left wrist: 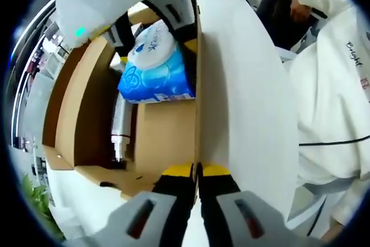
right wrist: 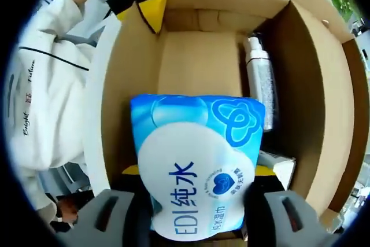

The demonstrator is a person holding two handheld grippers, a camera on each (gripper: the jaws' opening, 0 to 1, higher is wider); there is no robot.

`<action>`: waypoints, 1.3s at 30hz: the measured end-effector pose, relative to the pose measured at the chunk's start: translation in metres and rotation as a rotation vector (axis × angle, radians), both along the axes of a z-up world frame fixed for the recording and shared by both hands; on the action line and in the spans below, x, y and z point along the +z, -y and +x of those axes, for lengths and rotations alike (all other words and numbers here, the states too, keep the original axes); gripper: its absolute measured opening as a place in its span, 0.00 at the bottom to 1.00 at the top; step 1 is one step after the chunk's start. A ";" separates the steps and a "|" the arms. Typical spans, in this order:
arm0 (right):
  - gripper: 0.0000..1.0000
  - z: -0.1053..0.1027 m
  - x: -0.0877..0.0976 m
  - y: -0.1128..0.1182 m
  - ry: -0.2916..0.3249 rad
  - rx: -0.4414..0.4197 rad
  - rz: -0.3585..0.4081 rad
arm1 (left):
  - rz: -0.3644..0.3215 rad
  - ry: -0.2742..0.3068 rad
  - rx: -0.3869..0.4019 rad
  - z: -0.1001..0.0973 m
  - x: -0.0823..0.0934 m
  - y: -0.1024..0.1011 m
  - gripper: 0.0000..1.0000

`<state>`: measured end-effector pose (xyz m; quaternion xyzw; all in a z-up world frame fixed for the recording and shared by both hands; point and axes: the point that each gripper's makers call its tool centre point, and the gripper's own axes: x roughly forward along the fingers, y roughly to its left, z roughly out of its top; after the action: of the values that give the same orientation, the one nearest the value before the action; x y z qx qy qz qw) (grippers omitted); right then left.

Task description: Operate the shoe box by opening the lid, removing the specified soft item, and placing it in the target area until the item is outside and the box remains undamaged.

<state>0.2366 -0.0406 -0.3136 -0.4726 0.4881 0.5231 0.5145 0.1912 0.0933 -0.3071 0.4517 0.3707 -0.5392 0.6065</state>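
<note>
The box (right wrist: 133, 85) stood open on the table (left wrist: 248, 85), my left gripper (left wrist: 196, 172) pinched on its side wall. My right gripper (right wrist: 196, 180) grasped the blue wipes pack (right wrist: 196, 166), raised inside the box. A bottle (right wrist: 260, 79) lay along the box's far wall.

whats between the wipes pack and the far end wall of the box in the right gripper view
Bare cardboard floor of the box lies between the wipes pack and the far end wall; the silver bottle lies off to the side.
</note>
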 end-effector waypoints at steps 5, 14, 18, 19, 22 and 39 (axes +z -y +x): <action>0.63 0.006 0.013 -0.001 0.059 0.026 -0.011 | -0.003 0.002 0.001 0.000 0.000 0.000 0.02; 0.63 0.003 0.025 0.001 0.047 0.061 -0.020 | -0.006 0.005 0.003 0.000 0.000 0.000 0.02; 0.63 0.000 0.029 0.009 0.074 0.077 -0.051 | -0.011 0.007 0.003 0.000 0.000 0.001 0.02; 0.63 -0.001 0.030 0.012 0.079 0.075 -0.055 | -0.010 0.007 0.001 0.000 0.000 0.001 0.02; 0.63 -0.005 0.035 0.018 0.069 0.079 -0.063 | -0.010 0.007 0.002 0.000 0.000 0.001 0.02; 0.63 -0.002 0.060 0.036 0.097 0.094 -0.024 | -0.009 0.011 0.004 0.000 -0.001 0.001 0.03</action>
<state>0.2348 -0.0768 -0.2532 -0.5261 0.4462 0.5173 0.5064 0.1915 0.0919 -0.3078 0.4510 0.3658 -0.5371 0.6118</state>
